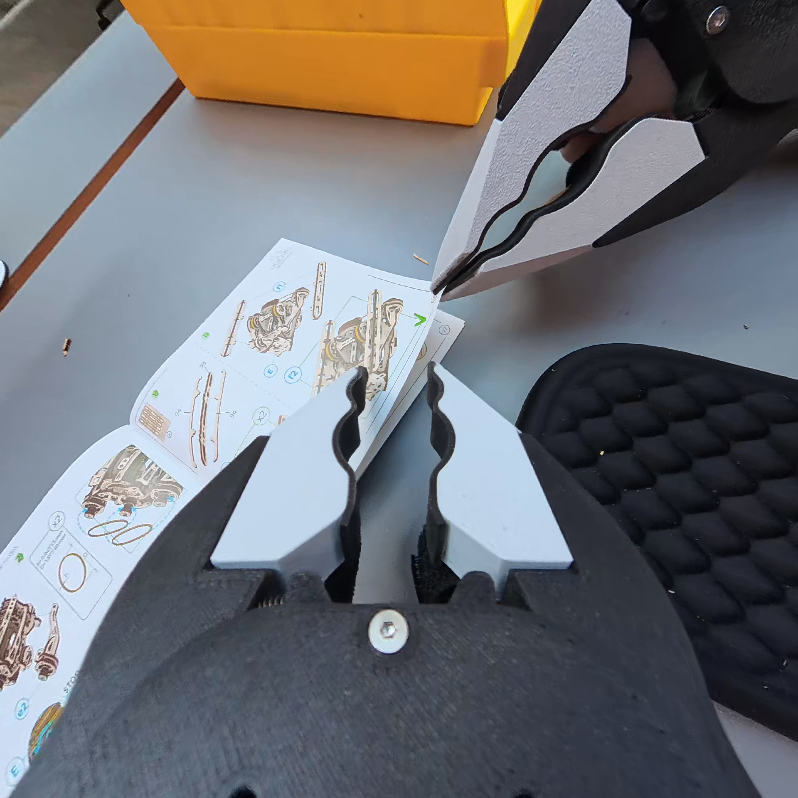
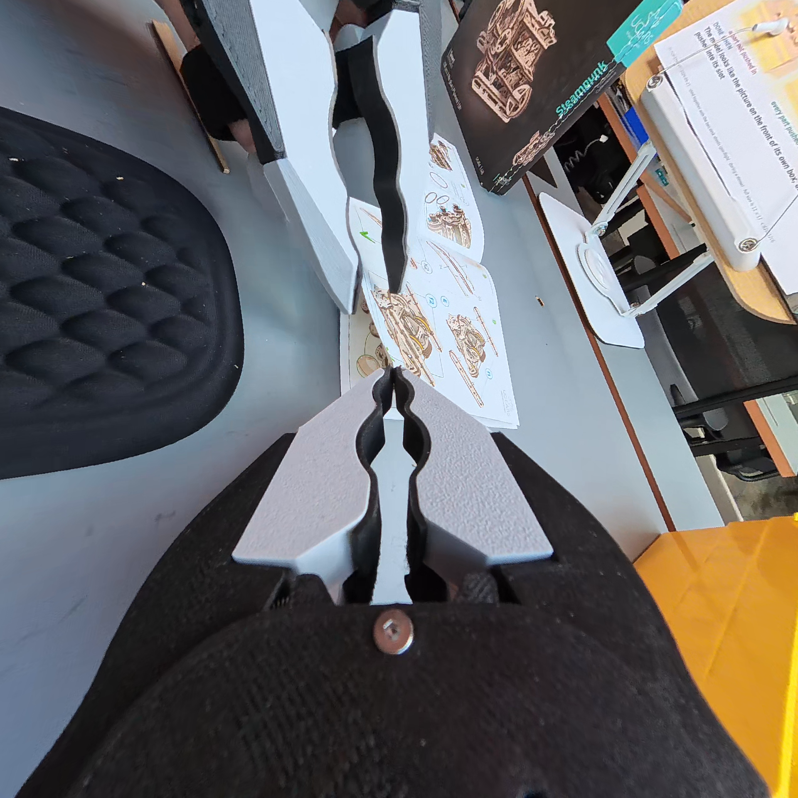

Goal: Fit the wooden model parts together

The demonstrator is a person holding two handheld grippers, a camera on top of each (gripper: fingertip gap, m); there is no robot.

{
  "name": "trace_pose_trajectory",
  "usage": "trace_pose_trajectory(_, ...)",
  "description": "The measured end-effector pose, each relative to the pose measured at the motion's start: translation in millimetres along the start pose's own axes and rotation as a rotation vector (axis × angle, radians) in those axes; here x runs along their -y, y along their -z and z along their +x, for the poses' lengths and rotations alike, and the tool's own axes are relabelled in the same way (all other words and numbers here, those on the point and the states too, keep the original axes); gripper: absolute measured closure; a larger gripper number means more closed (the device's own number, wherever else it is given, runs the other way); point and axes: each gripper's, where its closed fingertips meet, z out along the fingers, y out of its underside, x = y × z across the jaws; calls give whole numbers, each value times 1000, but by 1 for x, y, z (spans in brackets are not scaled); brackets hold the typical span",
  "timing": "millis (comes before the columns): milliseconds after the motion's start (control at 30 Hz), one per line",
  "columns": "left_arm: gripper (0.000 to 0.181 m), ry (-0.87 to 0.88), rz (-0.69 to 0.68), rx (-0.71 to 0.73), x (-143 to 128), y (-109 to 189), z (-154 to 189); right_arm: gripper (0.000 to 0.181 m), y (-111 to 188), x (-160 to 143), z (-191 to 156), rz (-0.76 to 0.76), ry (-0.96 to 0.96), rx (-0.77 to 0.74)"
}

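No wooden model part shows clearly. An open instruction booklet (image 1: 259, 345) with drawings of the model lies on the grey table (image 1: 216, 194); it also shows in the right wrist view (image 2: 457, 345). My right gripper (image 1: 436, 292) comes in from the upper right, shut on the far corner of the booklet's top page, which curls up off the page below. In its own view the tips (image 2: 395, 372) meet on that paper edge. My left gripper (image 1: 395, 371) is open and empty, just above the booklet's near right edge; it shows from the front in the right wrist view (image 2: 373, 298).
A yellow bin (image 1: 324, 56) stands at the far side of the table (image 2: 725, 626). A black quilted pad (image 1: 669, 475) lies right of the booklet (image 2: 108, 293). The dark model box (image 2: 531, 86) and a white stand (image 2: 604, 267) holding a sheet are near the table edge. Small wood slivers (image 1: 66, 346) lie about. The grippers are tip to tip, or close to it.
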Motion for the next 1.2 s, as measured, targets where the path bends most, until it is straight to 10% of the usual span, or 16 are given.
trace_pose_trajectory(33, 159, -3, 20, 12, 3, 1, -1, 181, 0, 1, 0, 3, 0, -1)
trace_pose_trajectory(1200, 181, -291, -82, 124, -22, -11, 0, 161, 6, -26, 4, -159, -31, -35)
